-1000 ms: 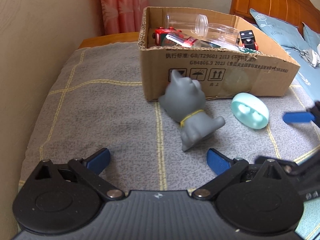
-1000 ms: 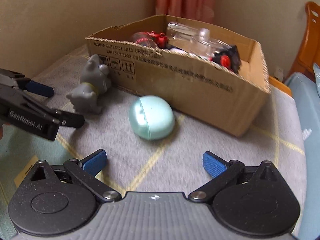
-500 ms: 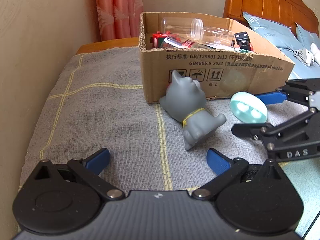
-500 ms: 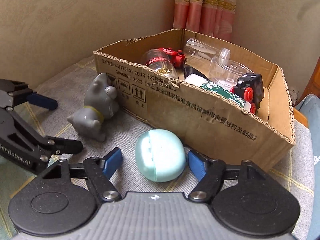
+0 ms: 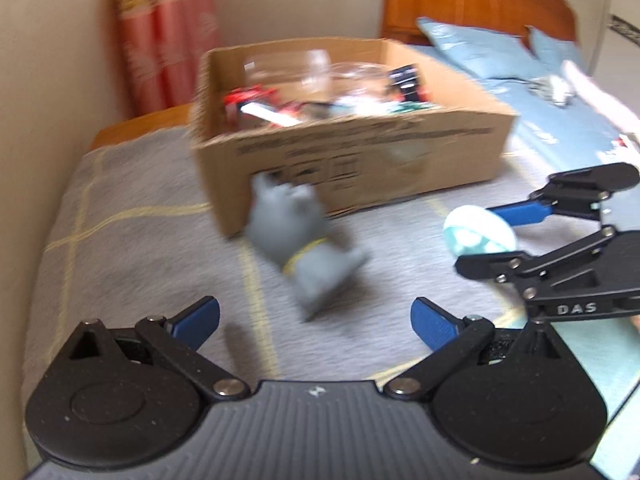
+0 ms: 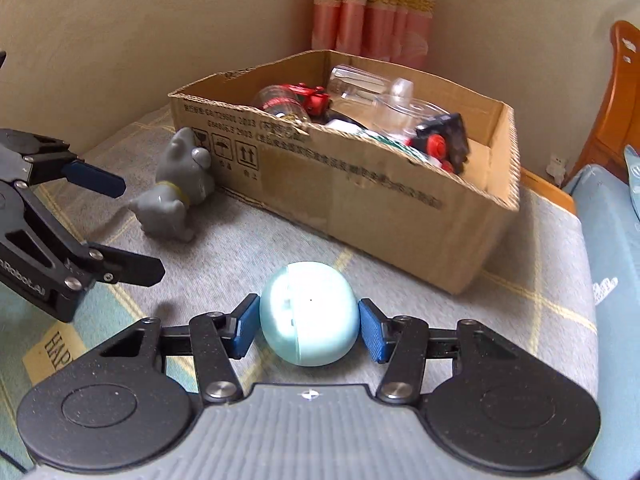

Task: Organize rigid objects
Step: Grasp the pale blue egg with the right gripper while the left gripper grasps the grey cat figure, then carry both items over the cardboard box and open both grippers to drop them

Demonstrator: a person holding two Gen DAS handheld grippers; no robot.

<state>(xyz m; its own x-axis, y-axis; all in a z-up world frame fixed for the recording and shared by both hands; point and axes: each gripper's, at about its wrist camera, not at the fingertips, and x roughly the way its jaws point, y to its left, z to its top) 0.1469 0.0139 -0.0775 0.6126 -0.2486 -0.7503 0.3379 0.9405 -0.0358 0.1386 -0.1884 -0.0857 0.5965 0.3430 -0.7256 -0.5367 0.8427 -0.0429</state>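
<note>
A pale blue egg-shaped case [image 6: 310, 322] lies on the grey checked blanket [image 6: 532, 280]. My right gripper [image 6: 310, 324] has its jaws closing on it, and both blue pads press its sides. In the left wrist view the same case [image 5: 478, 236] sits between the right gripper's [image 5: 486, 240] fingers. A grey toy animal [image 5: 304, 248] with a yellow collar leans against the front of the cardboard box [image 5: 360, 160]. My left gripper [image 5: 316, 318] is open just short of the toy, with nothing in it. The right wrist view shows the toy [image 6: 176, 192] beside the open left gripper [image 6: 120, 226].
The cardboard box [image 6: 360, 200] holds clear plastic jars, a bottle and red-and-black toy vehicles. A beige wall runs along the left and a pink curtain [image 6: 368, 8] hangs behind the box. A bed with blue bedding [image 5: 560, 120] and a wooden headboard [image 5: 460, 4] lies to the right.
My right gripper came in around the pale blue case and closed until its pads met its sides. The left gripper's view has tilted and blurred; its jaws stay open.
</note>
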